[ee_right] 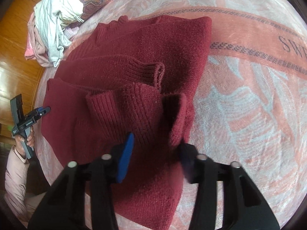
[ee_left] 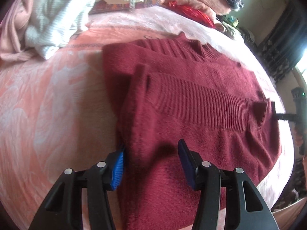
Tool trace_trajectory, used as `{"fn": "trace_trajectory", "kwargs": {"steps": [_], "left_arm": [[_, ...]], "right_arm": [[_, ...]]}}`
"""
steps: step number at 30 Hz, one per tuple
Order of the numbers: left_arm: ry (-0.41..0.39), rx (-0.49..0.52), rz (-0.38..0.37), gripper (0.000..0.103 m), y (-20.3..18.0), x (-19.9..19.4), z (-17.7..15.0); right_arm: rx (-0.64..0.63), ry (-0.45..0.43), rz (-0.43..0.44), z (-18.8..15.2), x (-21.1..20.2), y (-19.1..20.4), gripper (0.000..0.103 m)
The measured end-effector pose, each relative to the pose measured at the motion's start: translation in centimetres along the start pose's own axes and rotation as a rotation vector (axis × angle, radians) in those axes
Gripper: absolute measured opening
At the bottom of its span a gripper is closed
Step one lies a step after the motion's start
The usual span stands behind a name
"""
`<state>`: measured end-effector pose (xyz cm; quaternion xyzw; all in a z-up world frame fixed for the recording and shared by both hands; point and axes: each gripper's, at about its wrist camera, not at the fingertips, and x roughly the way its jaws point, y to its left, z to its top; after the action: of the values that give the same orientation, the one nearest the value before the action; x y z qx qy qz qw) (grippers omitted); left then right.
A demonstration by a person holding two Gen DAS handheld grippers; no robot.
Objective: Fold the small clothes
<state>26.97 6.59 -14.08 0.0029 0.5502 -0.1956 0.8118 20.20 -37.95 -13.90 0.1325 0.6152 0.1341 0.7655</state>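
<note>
You are holding both grippers over the dark red ribbed knit sweater [ee_left: 191, 88] lying on the pink patterned blanket [ee_left: 48, 105]. Left gripper [ee_left: 151, 164] jaws are standing spread astride its edge; right gripper [ee_right: 156, 155] jaws are pinching a raised fold.

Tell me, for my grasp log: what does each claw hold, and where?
Left claw: nothing, open astride the red knitted sweater. Right claw: its ribbed hem lies between; grip unclear.

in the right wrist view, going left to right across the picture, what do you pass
left gripper held in a hand → heap of pale clothes → dark red sweater → pink patterned blanket
</note>
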Motion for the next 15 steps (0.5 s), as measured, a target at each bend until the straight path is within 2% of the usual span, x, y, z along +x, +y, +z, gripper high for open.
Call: {"fn": "trace_trajectory", "kwargs": {"steps": [1, 2, 3, 5, 6, 7, 9, 10, 12, 14, 15], "left_arm": [[0.007, 0.015, 0.025, 0.051, -0.5, 0.3, 0.0], [0.009, 0.020, 0.034, 0.046, -0.8, 0.4, 0.0], [0.012, 0.021, 0.029, 0.033, -1.0, 0.4, 0.0], [0.020, 0.011, -0.027, 0.016, -1.2, 0.1, 0.0], [0.015, 0.008, -0.046, 0.014, -1.3, 0.0, 0.1], [0.011, 0.006, -0.046, 0.014, -1.4, -0.2, 0.1], [0.023, -0.003, -0.034, 0.014, -1.3, 0.2, 0.2], [0.029, -0.013, -0.031, 0.017, -1.3, 0.4, 0.3], [0.040, -0.033, -0.028, 0.022, -1.2, 1.1, 0.2], [0.047, -0.035, -0.024, 0.022, -1.3, 1.6, 0.3], [0.049, -0.038, -0.021, 0.022, -1.4, 1.8, 0.3]], "right_arm": [[-0.009, 0.004, 0.007, 0.0, -0.1, 0.2, 0.015], [-0.012, -0.003, 0.022, 0.0, -0.3, 0.2, 0.011], [-0.021, -0.011, 0.035, -0.1, -0.7, 0.2, 0.010], [-0.041, -0.025, 0.053, -0.1, -1.4, 0.4, 0.010], [-0.040, -0.028, 0.062, -0.1, -1.5, 0.3, 0.010], [-0.031, -0.026, 0.055, 0.0, -1.5, 0.2, 0.013], [-0.014, -0.028, 0.016, 0.1, -1.1, 0.1, 0.029], [-0.007, -0.023, 0.016, 0.2, -0.8, 0.0, 0.032], [0.013, -0.004, 0.024, 0.3, -0.1, -0.1, 0.032], [0.019, 0.014, 0.021, 0.3, 0.6, 0.1, 0.032], [0.015, 0.017, 0.018, 0.3, 0.8, 0.3, 0.020]]}}
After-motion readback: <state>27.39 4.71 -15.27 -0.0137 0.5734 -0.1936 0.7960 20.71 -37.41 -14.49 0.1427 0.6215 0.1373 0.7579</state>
